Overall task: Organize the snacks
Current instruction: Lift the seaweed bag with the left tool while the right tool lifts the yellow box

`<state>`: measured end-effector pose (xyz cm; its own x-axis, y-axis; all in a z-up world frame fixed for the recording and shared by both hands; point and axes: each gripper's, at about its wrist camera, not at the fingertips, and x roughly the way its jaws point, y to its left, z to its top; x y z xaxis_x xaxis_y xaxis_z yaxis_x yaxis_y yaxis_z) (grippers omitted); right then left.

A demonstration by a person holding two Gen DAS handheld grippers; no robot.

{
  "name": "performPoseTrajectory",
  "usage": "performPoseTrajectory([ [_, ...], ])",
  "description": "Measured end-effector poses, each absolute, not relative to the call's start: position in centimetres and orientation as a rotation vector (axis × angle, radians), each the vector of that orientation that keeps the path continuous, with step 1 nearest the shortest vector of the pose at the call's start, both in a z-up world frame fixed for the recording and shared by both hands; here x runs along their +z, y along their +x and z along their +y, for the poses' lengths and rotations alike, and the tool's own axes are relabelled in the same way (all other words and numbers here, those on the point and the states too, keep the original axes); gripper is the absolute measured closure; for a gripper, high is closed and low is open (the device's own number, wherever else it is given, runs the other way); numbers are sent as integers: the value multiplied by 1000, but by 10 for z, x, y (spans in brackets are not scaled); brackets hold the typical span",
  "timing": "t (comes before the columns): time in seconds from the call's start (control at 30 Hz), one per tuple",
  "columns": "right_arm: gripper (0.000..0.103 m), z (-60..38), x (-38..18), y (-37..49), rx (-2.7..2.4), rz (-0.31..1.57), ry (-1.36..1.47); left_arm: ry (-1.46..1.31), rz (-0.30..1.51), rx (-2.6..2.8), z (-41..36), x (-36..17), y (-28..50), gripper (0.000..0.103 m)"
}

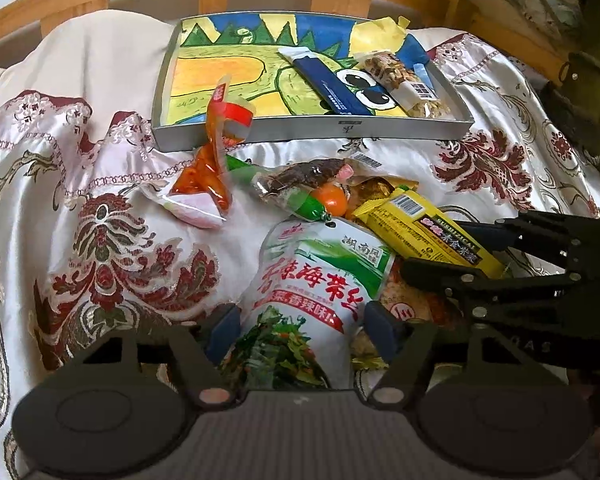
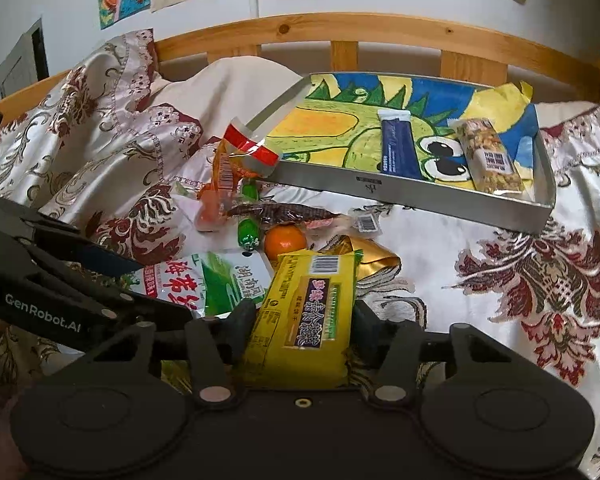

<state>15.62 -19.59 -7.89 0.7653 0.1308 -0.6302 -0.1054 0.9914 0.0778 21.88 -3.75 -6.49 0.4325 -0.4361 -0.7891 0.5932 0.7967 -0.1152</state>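
A white and green seaweed snack bag [image 1: 320, 280] lies at the near end of a snack heap, and my left gripper [image 1: 302, 330] is shut on its lower part, one pad on each side. Beside it a yellow wafer pack [image 2: 304, 312] sits between the pads of my right gripper [image 2: 304, 320], which is shut on it. In the left wrist view the right gripper [image 1: 436, 248] comes in from the right. A silver tray [image 1: 312, 130] lined with a dinosaur drawing holds a blue bar [image 1: 328, 84] and a nut bar [image 1: 404, 84].
More snacks lie on the patterned satin cloth [image 1: 112, 240] before the tray: an orange-red pouch [image 1: 212, 168], a dark packet [image 1: 308, 174], a green sausage [image 1: 308, 206], a mandarin [image 2: 286, 242], a gold pack [image 2: 368, 256]. A wooden rail [image 2: 340, 28] runs behind.
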Motion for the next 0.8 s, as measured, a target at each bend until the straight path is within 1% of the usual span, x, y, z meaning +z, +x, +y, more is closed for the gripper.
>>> performPoseTrajectory([
  [0.17, 50, -193, -75, 154, 129, 683, -1, 166, 941, -647, -34, -61, 221, 41],
  [0.23, 51, -192, -74, 153, 122, 678, -33, 139, 951, -653, -32, -58, 223, 45],
  [0.3, 51, -190, -72, 152, 118, 672, -63, 121, 957, -656, -30, -56, 224, 47],
  [0.5, 51, -189, -74, 153, 121, 675, -86, 141, 958, -654, -34, -58, 222, 47],
  [0.63, 51, -190, -74, 153, 123, 677, -80, 185, 934, -649, -38, -59, 220, 36],
  [0.8, 51, -193, -73, 154, 128, 687, -75, 239, 914, -667, -43, -63, 216, 35],
])
